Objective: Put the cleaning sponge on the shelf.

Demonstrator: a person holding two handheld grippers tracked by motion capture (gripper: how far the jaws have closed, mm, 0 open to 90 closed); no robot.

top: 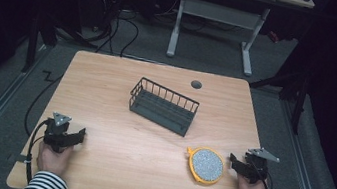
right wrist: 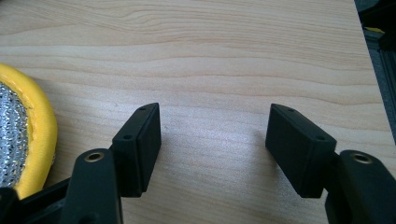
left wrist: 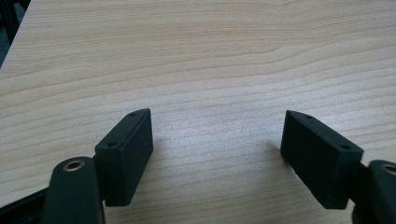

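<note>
From above, my left gripper [top: 80, 136] and right gripper [top: 233, 161] rest near; the round yellow-rimmed silver scouring pad [top: 205, 165] lies just left of the right one, the dark wire basket [top: 163, 106] farther. Left gripper view: my jaws wide apart, empty over the wooden table [left wrist: 210, 56]. Right gripper view: jaws wide, empty, pad at left.

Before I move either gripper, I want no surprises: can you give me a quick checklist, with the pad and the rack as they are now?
1. Left gripper open, nothing between the jaws: ok.
2. Right gripper open, nothing between the jaws: ok.
3. Pad lies flat on the table, just beside the right gripper and apart from it: ok.
4. Rack stands upright mid-table, open top up: ok.
5. Bare table between pad and rack: ok.
6. Rack empty inside: cannot tell for sure; nothing shows through its bars in the high view.
</note>
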